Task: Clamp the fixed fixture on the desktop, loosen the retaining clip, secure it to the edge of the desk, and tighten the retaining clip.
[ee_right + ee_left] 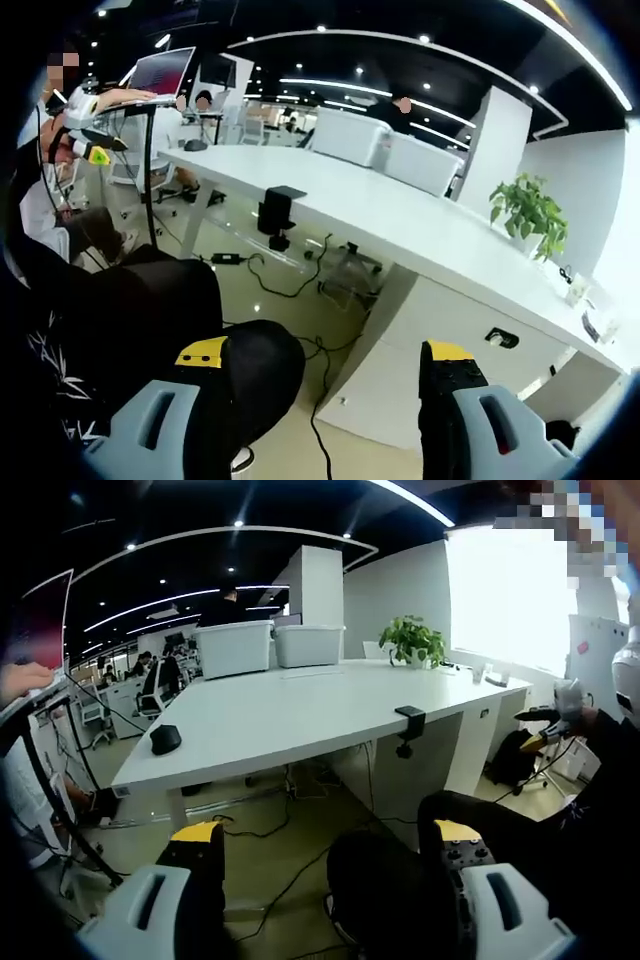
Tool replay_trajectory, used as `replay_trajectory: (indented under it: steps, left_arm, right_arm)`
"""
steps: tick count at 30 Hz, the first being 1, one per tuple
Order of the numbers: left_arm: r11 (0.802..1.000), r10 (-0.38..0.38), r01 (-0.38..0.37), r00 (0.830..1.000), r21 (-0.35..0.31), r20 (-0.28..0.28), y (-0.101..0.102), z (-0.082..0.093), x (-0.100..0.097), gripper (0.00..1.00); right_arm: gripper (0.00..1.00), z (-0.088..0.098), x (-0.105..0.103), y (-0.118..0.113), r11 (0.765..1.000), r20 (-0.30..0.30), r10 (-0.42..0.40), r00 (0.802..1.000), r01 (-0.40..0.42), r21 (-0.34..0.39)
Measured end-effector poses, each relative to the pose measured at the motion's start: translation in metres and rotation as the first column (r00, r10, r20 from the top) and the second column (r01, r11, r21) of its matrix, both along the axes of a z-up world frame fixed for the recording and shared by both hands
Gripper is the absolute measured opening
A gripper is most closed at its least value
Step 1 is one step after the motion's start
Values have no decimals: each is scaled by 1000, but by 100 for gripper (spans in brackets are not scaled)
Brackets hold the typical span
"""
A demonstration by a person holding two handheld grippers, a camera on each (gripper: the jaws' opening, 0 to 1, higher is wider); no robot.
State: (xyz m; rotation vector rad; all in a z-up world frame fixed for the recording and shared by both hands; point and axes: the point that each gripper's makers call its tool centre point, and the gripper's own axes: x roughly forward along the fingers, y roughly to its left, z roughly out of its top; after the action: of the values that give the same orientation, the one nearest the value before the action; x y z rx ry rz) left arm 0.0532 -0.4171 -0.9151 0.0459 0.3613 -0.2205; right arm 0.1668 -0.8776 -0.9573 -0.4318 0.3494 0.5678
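the black clamp fixture sits clipped on the white desk near edge. left gripper and right gripper hang well back from it, jaws spread, holding nothing.

Window glare — dim, warped edges

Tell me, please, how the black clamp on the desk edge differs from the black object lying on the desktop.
The clamp grips the desk's front edge and hangs below it; the black object lies wholly on top, near the far corner. The clamp is angular with a screw below; the object is rounded and low. Both are black and untouched.
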Motion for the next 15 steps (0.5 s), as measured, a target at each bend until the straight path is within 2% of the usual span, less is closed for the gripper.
replay_trajectory:
  steps: [5, 11, 15]
  left_arm:
    - [1000, 0, 0, 1000, 0, -6, 0, 0, -2, 83]
    - [1000, 9, -9, 1000, 23, -12, 6, 1, -7, 83]
    - [999, 18, -18, 1000, 39, -16, 11, 2, -11, 83]
  right_arm:
    - [73, -1, -4, -6, 1000, -5, -8, 1000, 8, -28]
    - [73, 1, -9, -13, 1000, -20, -21, 1000, 21, -15]
    - [72, 6, -15, -16, 995, -56, -47, 997, 52, 81]
